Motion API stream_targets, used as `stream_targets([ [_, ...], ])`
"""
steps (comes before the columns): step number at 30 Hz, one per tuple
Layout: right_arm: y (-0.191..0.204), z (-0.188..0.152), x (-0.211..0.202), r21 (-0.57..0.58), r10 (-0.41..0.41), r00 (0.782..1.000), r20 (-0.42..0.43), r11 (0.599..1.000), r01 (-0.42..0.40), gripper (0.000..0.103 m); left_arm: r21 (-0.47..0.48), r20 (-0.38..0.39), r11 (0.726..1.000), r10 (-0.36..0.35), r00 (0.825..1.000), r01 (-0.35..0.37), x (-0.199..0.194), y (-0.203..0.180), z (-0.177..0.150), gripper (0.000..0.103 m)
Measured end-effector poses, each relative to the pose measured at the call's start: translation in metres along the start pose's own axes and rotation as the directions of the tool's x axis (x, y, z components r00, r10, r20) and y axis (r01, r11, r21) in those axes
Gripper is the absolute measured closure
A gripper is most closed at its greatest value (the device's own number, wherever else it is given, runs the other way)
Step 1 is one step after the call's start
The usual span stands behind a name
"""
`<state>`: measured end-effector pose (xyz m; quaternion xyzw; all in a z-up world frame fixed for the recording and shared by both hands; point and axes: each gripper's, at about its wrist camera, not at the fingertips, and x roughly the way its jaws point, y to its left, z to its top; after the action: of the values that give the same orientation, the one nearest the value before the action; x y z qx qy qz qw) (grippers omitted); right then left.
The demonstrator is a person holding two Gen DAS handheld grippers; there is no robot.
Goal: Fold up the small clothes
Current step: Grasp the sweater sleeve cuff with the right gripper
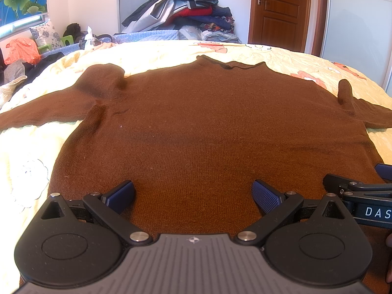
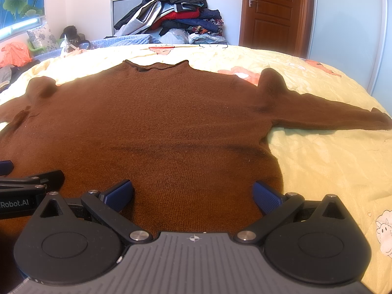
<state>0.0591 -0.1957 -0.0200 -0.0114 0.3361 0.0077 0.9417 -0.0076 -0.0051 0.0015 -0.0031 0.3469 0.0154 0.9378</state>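
— Two grippers, side by side, both hovering over the near hem. How do they stand?

— The left gripper [image 1: 193,196] has its blue ribbed pads spread wide with nothing between them but knit showing below. The right gripper [image 2: 193,196] is the same: jaws parted, empty. Each one's arm pokes into the edge of the other's view, so they sit just beside each other.

— And the garment?

— A dark brown knitted long-sleeved sweater [image 1: 208,122] lies flat, spread out on the pale yellow quilted bedspread with cartoon prints [image 2: 330,166]. Hem nearest the tools, rolled collar [image 2: 156,67] at the far end, so the body's long axis runs straight away from both grippers.

— Sleeves?

— They stretch sideways, across that axis. The left sleeve [image 1: 44,116] runs off towards the left gripper's side; the right sleeve [image 2: 330,115] reaches out over the bedspread on the right gripper's side. Each shoulder has a small raised bump of fabric.

— So who takes what?

— My guess: each gripper is nearer its own side, so a sleeve-in fold would fall to the matching hand, each travelling forward and outward from the hem. Nothing is folded yet.

— Anything beyond?

— A heaped pile of mixed clothes [image 1: 186,7] against the far wall, well apart, and a brown wooden door [image 2: 272,12].
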Motion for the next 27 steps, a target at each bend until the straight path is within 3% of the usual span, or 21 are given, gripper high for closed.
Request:
stream_targets([
  [14,0.0,0.0,0.0,0.001,0.0,1.0,0.001,1.0,0.0,0.0,0.0,0.0,1.0,0.0,1.0,0.0,0.0,0.0,0.0,0.0],
  [18,-0.014,0.013,-0.003,0.017,0.071,0.996,-0.045,0.997,-0.071,0.0,0.001,0.0,1.0,0.0,1.0,0.0,-0.001,0.0,-0.001,0.0],
  [20,-0.045,0.029,-0.014,0.113,0.138,0.99,-0.011,0.984,-0.136,0.0,0.0,0.0,1.0,-0.001,1.0,0.001,-0.001,0.0,-0.001,0.0],
  [22,-0.09,0.046,-0.022,0.215,0.157,0.986,0.058,0.963,-0.165,0.0,0.0,0.0,1.0,0.0,1.0,0.0,-0.001,0.0,-0.001,0.0],
  [24,-0.148,0.066,-0.023,0.327,0.128,0.987,0.101,0.932,-0.154,0.0,0.0,0.0,1.0,-0.001,1.0,0.001,-0.001,0.0,-0.001,0.0],
  [27,-0.248,0.089,-0.012,0.513,0.011,0.994,0.106,0.856,-0.064,0.0,0.001,0.0,1.0,0.0,1.0,0.0,-0.001,0.0,-0.001,0.0],
])
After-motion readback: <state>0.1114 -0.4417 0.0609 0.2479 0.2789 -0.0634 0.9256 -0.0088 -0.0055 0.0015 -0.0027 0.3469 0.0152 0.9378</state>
